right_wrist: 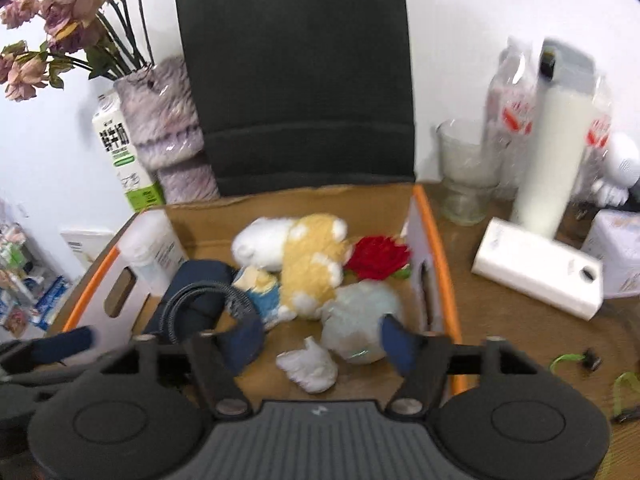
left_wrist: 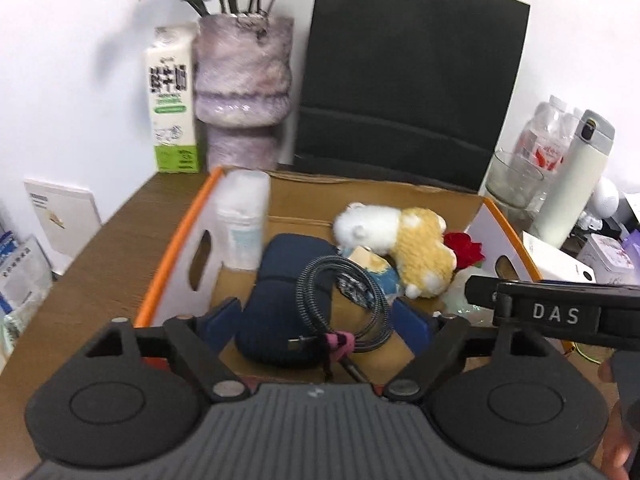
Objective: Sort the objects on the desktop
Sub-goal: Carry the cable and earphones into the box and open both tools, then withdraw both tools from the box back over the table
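Observation:
An orange-rimmed cardboard box (left_wrist: 176, 240) on the wooden desk holds a white-and-yellow plush toy (left_wrist: 404, 248), a navy pouch (left_wrist: 280, 296), a coiled braided cable (left_wrist: 344, 300) with a pink tie, a clear cylinder container (left_wrist: 244, 224), a red fabric flower (left_wrist: 464, 250) and a small blue-and-cream toy (left_wrist: 374, 266). My left gripper (left_wrist: 320, 324) is open above the box's near end, empty, over the pouch and cable. My right gripper (right_wrist: 320, 340) is open and empty above the box (right_wrist: 436, 240), over a pale round bundle (right_wrist: 360, 320) and white crumpled paper (right_wrist: 310, 366).
Behind the box stand a black paper bag (left_wrist: 412, 80), a purple vase (left_wrist: 244, 92) with dried flowers and a milk carton (left_wrist: 172, 100). To the right are a glass cup (right_wrist: 468, 172), a white thermos (right_wrist: 556, 148), a white flat box (right_wrist: 540, 268) and green clips (right_wrist: 576, 360).

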Tool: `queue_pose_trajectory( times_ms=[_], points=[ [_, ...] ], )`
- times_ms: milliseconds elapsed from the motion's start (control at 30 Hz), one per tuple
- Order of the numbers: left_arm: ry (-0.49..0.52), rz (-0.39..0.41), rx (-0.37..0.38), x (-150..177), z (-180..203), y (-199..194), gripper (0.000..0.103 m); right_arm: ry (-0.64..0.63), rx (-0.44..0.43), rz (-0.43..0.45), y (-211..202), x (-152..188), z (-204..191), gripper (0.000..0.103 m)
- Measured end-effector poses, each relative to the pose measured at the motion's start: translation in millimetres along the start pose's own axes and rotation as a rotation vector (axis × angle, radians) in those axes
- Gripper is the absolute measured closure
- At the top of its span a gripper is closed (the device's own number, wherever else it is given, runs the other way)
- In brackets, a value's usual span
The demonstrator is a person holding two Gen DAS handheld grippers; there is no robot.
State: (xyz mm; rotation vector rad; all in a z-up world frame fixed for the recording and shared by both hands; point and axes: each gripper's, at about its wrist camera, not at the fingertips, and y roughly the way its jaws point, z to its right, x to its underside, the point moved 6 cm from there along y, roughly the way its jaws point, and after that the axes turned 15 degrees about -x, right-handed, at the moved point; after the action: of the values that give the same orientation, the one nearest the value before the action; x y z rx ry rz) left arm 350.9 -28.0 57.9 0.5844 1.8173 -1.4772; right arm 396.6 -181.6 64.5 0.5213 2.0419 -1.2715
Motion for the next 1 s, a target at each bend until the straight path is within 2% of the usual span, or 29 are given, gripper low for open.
queue_pose_trajectory(
  times_ms=[67, 233, 300, 433, 567, 667, 867, 1000],
  points=[
    [0.026, -0.010, -0.012, 1.0, -0.5, -4.9, 0.007, -0.020, 0.017, -0.011, -3.4, 0.6, 1.1, 0.022],
    [0.117, 0.046, -0.073, 11.5, -6.7, -28.6, 0.001, -0.053, -0.005, 0.043, -33.5, 8.2, -13.6, 0.022],
    [0.121, 0.054, -0.081, 19.1, -13.3, -40.0, 0.001, -0.090, -0.013, 0.083, -50.4, 15.9, -25.0, 0.021],
    [0.061, 0.046, -0.045, 39.4, -31.8, -64.1, 0.000, -0.129, -0.021, 0.155, -81.5, 39.6, -43.8, 0.018],
    [0.016, 0.063, -0.028, 69.5, -47.0, -87.7, 0.000, -0.153, -0.021, 0.196, -105.7, 76.7, -57.5, 0.017],
    [-0.025, 0.047, -0.009, 101.3, -56.3, -102.6, 0.000, -0.145, -0.046, 0.195, -119.3, 113.5, -64.3, 0.017],
    [0.102, 0.119, 0.002, 159.1, -67.3, -133.1, 0.000, -0.126, -0.096, 0.162, -142.4, 190.0, -74.4, 0.017],
    [0.078, 0.152, 0.015, 197.6, -80.0, -151.5, 0.000, -0.120, -0.122, 0.150, -158.4, 223.2, -87.1, 0.017]
  ],
)
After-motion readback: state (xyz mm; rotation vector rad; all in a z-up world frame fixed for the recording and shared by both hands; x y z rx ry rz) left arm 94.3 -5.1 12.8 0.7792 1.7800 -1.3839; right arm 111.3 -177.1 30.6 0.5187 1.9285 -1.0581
